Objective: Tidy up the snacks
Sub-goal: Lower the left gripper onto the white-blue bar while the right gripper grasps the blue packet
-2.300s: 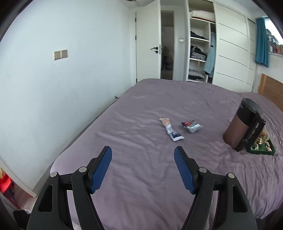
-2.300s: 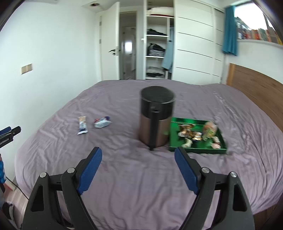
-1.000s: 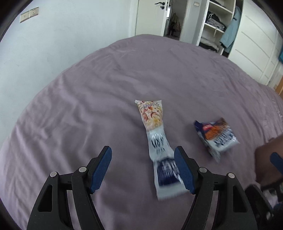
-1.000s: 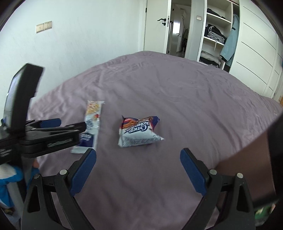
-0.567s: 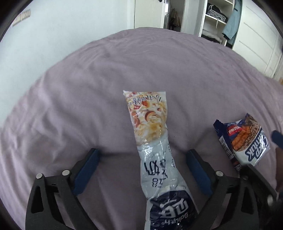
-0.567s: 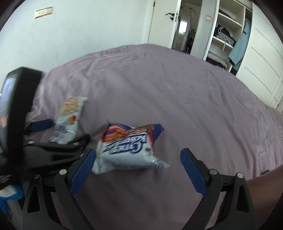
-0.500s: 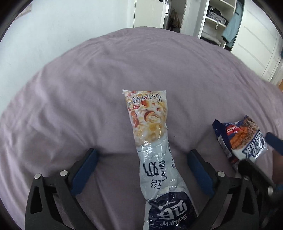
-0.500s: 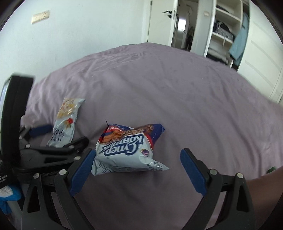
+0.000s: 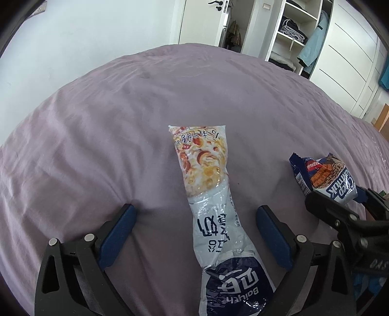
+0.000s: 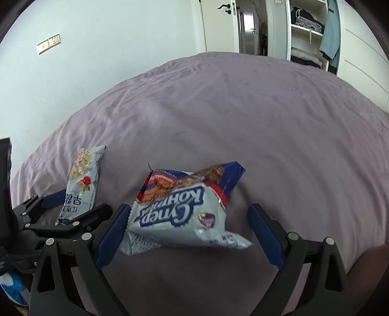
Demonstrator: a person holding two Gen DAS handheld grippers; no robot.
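A long white snack packet (image 9: 206, 175) with a pizza picture and a dark blue end lies lengthwise on the purple bedsheet (image 9: 97, 145). My left gripper (image 9: 195, 209) straddles it, its blue pads resting on the sheet well apart from the packet; its jaws are closing. A puffy blue-and-white cookie packet (image 10: 180, 209) lies between the fingers of my right gripper (image 10: 189, 207), which is open; the left pad is close to the packet's edge, the right pad apart. The cookie packet (image 9: 325, 175) also shows at the right of the left wrist view, and the long packet (image 10: 82, 184) at the left of the right wrist view.
The bed fills both views, with a white wall on the left. An open wardrobe (image 9: 291, 31) and a door (image 9: 204, 21) stand beyond its far end. A brown object's edge (image 10: 369, 262) shows at the lower right of the right wrist view.
Both grippers have come down from far off to straddle their packets. The left jaws widened around the long packet. The right gripper slid in closer over the cookie packet.
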